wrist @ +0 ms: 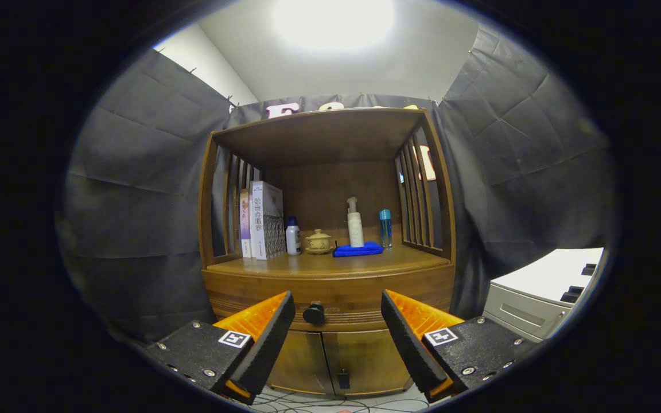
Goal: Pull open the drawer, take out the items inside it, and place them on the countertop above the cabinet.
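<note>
A wooden cabinet [330, 287] stands ahead with a shut drawer under its countertop [307, 265]. The drawer's dark round knob [314, 313] sits beyond my fingers, nearer the left one. My gripper [337, 307] is open, fingers wide apart, holding nothing and short of the drawer front. On the countertop stand books [261, 221], a white bottle with a blue cap [293, 236], a small lidded pot [318, 241], a pump bottle [354, 223], a folded blue cloth [357, 249] and a slim blue bottle [385, 228]. The drawer's contents are hidden.
Below the drawer are two shut cabinet doors [336, 358] with a small dark latch. Slatted sides and a wooden top shelf [319, 123] enclose the countertop. A grey-white machine [537, 301] stands to the right. Cables lie on the floor in front.
</note>
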### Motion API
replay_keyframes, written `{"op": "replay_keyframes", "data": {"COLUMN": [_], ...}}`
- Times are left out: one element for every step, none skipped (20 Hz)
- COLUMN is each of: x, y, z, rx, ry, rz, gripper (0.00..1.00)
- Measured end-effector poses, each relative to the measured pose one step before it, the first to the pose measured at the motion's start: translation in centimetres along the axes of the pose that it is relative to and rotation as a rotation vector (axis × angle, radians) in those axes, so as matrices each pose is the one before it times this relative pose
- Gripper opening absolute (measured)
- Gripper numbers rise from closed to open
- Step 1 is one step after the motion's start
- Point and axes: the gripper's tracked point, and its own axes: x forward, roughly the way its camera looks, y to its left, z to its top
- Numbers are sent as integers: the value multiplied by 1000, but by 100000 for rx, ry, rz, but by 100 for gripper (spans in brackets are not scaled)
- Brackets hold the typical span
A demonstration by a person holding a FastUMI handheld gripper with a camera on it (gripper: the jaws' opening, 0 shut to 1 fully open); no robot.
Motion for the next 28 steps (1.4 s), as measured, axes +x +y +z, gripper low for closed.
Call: {"op": "replay_keyframes", "data": {"x": [577,607,458,636,545,549,602,588,442,647,336,452,548,496,680,571,714,747,944,896,788,611,632,511,258,361,183,135], "y": [215,115,251,263,268,249,181,165,116,224,314,41,44,-2,-65,-120,56,254,225,49,-12,201,138,196,170,91,181,220], "z": [105,103,-156,-122,-132,-93,-167,4,-175,-164,-587,-467,-561,-370,-437,-525,-472,-1039,-1311,-899,-947,-642,-732,-693,-967,-594,-497,-396], "rx": [-652,-364,25,181,287,-169,-342,-204,-148,182,252,202,202,213,41,-198,-312,-287,-540,-852,-489,321,751,464,-306,-678,-700,-473], "ry": [-539,-169,-83,253,20,-149,-84,-234,-46,-203,291,531,870,653,655,1245,1372,1222,1064,903,1314,1428,1325,1736,1939,1755,1090,679], "rz": [25,181,287,333,408,-53,-299,-74,121,162,748,128,-21,-113,-218,-35,336,-395,-101,-363,-608,4,307,637,398,-24,465,311], "gripper": [94,94,94,94,94,94,94,94,94,94,94,94,94,94,94,94,94,94,94,95,95,95,95,95,95,95,93,91]}}
